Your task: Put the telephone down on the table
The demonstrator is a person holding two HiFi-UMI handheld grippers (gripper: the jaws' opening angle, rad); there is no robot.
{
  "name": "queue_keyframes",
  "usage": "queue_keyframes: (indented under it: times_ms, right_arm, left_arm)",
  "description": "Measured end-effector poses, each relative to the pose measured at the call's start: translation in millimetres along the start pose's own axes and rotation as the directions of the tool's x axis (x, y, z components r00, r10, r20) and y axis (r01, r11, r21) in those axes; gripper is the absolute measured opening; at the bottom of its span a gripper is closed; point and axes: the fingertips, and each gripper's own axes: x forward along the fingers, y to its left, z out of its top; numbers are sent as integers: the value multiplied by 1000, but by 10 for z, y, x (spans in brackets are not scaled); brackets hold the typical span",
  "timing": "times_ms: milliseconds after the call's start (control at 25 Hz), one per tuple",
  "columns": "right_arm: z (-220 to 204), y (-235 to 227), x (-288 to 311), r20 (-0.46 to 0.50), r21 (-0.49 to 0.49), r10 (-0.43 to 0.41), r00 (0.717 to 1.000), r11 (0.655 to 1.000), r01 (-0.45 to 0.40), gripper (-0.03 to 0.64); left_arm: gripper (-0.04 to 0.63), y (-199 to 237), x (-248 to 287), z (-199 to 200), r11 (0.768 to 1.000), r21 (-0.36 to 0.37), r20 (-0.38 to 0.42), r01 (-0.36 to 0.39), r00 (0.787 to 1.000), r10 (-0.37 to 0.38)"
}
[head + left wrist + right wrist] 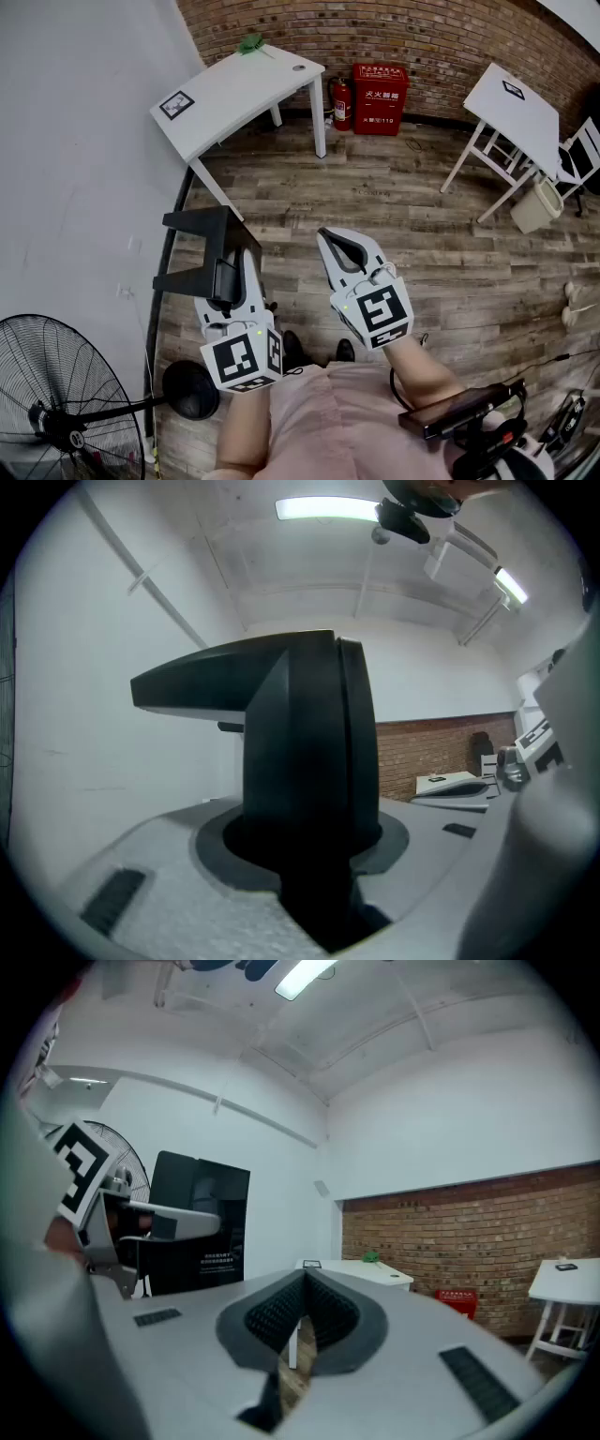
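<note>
Head view shows our left gripper clamped on the telephone over the floor, our right gripper closed and empty, the table well apart, so the putting down is all left.

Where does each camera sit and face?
Head view: on the person's head, looking down at the floor; left tool, right tool, forearms show.
Left gripper view: on left tool, along jaws clamping the telephone.
Right gripper view: on right tool, facing brick wall, jaws shut.
Shared: white table, head and right gripper views.
</note>
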Motion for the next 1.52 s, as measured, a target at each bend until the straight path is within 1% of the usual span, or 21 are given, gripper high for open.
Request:
queue_keyframes:
  times_ms: [320, 400, 480, 560, 600, 720, 880, 1000, 1120, 1240, 1320, 1440, 1520]
  right_arm:
    - [16, -79, 19, 8, 7, 8, 1000, 1000, -8, 3]
    - [16, -122, 21, 20, 25, 12, 1000, 1000, -13, 5]
    - [16, -135, 27, 29, 47, 34, 999, 998, -35, 5]
    - [17, -92, 25, 38, 74, 75, 997, 994, -77, 106]
    - [25, -70, 20, 47, 88, 90, 995, 992, -94, 121]
    - [61, -117, 39, 68, 105, 101, 993, 989, -108, 129]
    - [77, -328, 207, 68, 110, 97, 993, 988, -104, 132]
    - [87, -466, 398, 60, 100, 95, 994, 990, -100, 140]
    - [76, -598, 667, 46, 80, 99, 994, 992, -102, 147]
    - [60, -721, 1022, 44, 77, 125, 991, 989, -129, 166]
    - [86, -786, 1275, 50, 73, 160, 986, 984, -164, 176]
    - [178, -878, 1643, 64, 67, 214, 975, 974, -218, 183]
    - [289, -921, 1872, 85, 71, 259, 962, 962, -265, 190]
  left_arm:
    - [164, -66, 49, 11, 1000, 10, -7, -2, 1000, 2]
    - [164, -77, 70, 19, 1000, 15, -9, -5, 1000, 5]
    - [164, -87, 90, 17, 1000, 13, -12, -1, 1000, 1]
    - [164, -87, 82, 7, 1000, 2, -15, 22, 1000, -22]
    - [164, -81, 74, 9, 999, -3, -16, 38, 999, -38]
    - [164, -43, 132, 67, 997, -12, -15, 74, 997, -74]
    - [164, 23, 387, 109, 996, -21, -22, 82, 996, -82]
    - [163, 67, 617, 60, 994, -27, -35, 106, 994, -106]
    - [164, 105, 920, -49, 988, -37, -55, 152, 987, -154]
    - [163, 148, 1298, -182, 972, -54, -72, 228, 970, -231]
    - [163, 179, 1552, -233, 952, -67, -73, 298, 950, -302]
    - [163, 234, 1905, -193, 910, -89, -64, 405, 909, -411]
    - [162, 282, 2126, -126, 874, -98, -53, 476, 875, -482]
